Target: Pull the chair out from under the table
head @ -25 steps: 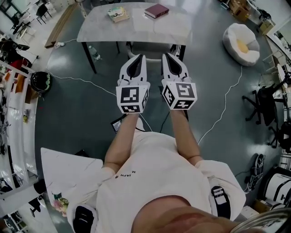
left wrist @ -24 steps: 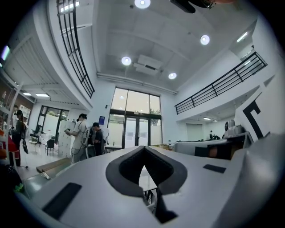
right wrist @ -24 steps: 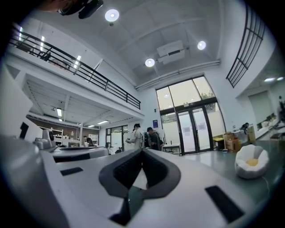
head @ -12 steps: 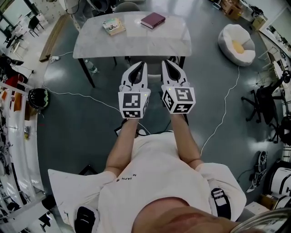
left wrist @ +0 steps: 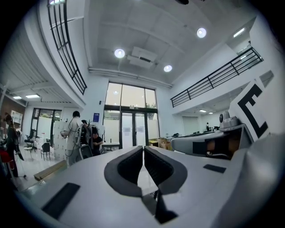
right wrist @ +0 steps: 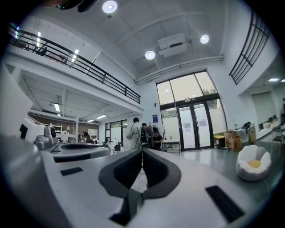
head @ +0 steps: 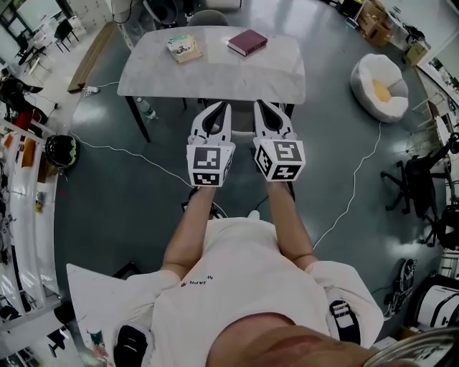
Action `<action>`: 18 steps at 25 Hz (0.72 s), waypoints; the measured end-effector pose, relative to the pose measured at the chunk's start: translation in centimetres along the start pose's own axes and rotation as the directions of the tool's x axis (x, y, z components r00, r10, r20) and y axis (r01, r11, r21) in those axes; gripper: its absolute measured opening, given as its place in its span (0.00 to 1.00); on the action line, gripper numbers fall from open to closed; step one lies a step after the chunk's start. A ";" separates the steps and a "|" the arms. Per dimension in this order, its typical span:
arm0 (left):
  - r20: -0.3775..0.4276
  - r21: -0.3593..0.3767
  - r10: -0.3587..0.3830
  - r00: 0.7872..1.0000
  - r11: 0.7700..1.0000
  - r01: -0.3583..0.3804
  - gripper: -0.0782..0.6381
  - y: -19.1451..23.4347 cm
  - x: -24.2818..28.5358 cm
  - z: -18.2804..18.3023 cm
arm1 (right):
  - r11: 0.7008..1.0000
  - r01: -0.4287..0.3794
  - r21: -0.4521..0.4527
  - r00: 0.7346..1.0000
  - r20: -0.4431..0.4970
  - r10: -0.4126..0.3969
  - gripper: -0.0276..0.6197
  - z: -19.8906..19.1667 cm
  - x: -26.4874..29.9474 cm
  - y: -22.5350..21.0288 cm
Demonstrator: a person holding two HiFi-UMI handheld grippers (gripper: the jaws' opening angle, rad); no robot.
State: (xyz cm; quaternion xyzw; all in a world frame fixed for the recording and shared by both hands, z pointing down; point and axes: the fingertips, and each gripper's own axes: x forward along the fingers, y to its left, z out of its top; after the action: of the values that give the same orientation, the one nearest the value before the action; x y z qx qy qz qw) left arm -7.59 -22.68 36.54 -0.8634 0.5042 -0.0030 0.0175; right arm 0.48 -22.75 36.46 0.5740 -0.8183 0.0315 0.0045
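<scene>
From the head view, a pale grey table [head: 143,79] stands ahead of me. Only a grey strip of the chair [head: 242,116] shows, under the table's near edge between my two grippers; the rest is hidden. My left gripper [head: 224,105] and right gripper [head: 259,105] point side by side at that edge, tips close to it. In the left gripper view the left gripper [left wrist: 143,148] has its pads pressed together with nothing between them. The right gripper view shows the right gripper [right wrist: 142,150] shut and empty too. Whether either touches the chair is not visible.
On the table lie a stack of books [head: 185,47] and a maroon book [head: 247,41]. A second chair [head: 197,16] stands at the far side. A bottle [head: 145,107] sits by the left table leg, a cable [head: 129,154] crosses the floor, and a white beanbag [head: 379,87] lies right.
Both grippers have moved forward together toward the table's near edge, and more of the table top has come into the head view. Their jaws stay shut.
</scene>
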 end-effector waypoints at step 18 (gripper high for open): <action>-0.254 0.181 -0.081 0.964 0.975 0.129 0.11 -0.5 6.8 -7.6 | 0.983 -0.132 -0.124 0.962 -0.255 0.097 0.06 -7.6 5.1 -4.0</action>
State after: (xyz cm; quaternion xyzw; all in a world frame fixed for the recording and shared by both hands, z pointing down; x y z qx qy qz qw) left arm -4.02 -28.55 44.02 -0.8760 0.4531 -0.1603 0.0399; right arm 2.30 -28.46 44.48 0.5153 -0.8434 0.0459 0.1449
